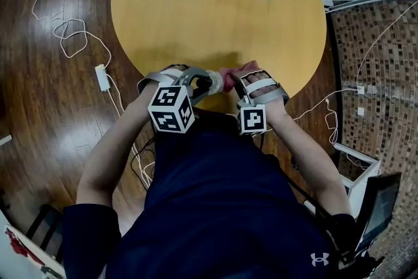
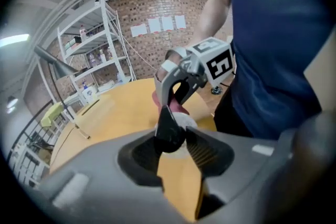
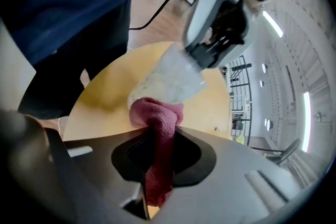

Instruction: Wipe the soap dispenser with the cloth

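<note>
Left gripper [image 2: 173, 141] is clamping the soap dispenser [image 3: 168, 78] by its pump while right gripper [image 3: 157, 155] is pressing its pinched cloth [image 3: 157, 118] against the free end.

Your cloth [image 3: 157, 123] is dark red. The soap dispenser [image 3: 170, 78] is see-through with a black top. Your table [image 1: 196, 16] is yellow. Your left gripper [image 2: 176, 136] and right gripper [image 3: 157, 152] are grey. Each cube [image 1: 171, 109] is white with black squares. Your shirt [image 1: 222, 206] is dark blue. The floor [image 1: 46, 108] is shiny brown wood.
</note>
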Action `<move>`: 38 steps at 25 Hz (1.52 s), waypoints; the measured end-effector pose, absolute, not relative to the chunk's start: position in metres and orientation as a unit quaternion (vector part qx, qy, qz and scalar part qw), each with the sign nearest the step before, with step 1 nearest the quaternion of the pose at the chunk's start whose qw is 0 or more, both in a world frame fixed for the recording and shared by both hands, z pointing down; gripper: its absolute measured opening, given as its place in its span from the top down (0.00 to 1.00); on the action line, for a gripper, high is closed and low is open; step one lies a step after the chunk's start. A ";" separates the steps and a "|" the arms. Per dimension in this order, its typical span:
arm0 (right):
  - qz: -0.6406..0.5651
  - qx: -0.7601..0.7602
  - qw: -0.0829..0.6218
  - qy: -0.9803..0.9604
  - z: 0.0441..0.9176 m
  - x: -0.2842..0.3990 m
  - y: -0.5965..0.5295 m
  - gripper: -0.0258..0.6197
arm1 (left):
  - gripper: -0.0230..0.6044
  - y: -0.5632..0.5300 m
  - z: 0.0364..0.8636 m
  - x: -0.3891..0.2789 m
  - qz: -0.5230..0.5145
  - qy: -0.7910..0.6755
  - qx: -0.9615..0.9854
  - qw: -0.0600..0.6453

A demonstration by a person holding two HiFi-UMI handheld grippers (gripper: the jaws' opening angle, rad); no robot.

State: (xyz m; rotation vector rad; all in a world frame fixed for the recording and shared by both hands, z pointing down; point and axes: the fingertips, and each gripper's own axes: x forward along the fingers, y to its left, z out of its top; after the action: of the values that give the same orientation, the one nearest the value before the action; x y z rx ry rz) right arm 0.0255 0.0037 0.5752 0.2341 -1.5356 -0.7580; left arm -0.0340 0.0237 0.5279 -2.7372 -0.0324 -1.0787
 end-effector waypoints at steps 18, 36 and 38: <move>-0.395 0.161 0.596 -0.681 0.531 0.003 -0.035 0.87 | 0.75 -0.003 0.539 -0.025 -0.449 0.013 -0.822 0.349; -0.455 0.089 0.567 -0.681 0.531 -0.046 -0.053 0.87 | 0.76 -0.003 0.555 -0.053 -0.439 0.070 -0.862 0.245; -0.385 0.124 0.605 -0.686 0.555 -0.016 -0.069 0.87 | 0.76 -0.014 0.548 -0.049 -0.426 0.106 -0.884 0.157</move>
State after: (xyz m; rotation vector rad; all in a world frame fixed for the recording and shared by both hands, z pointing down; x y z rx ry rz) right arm -0.0156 -0.0692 0.5549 0.2860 -1.5871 -0.8904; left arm -0.0493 -0.0138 0.5483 -2.5313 0.3036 -1.2203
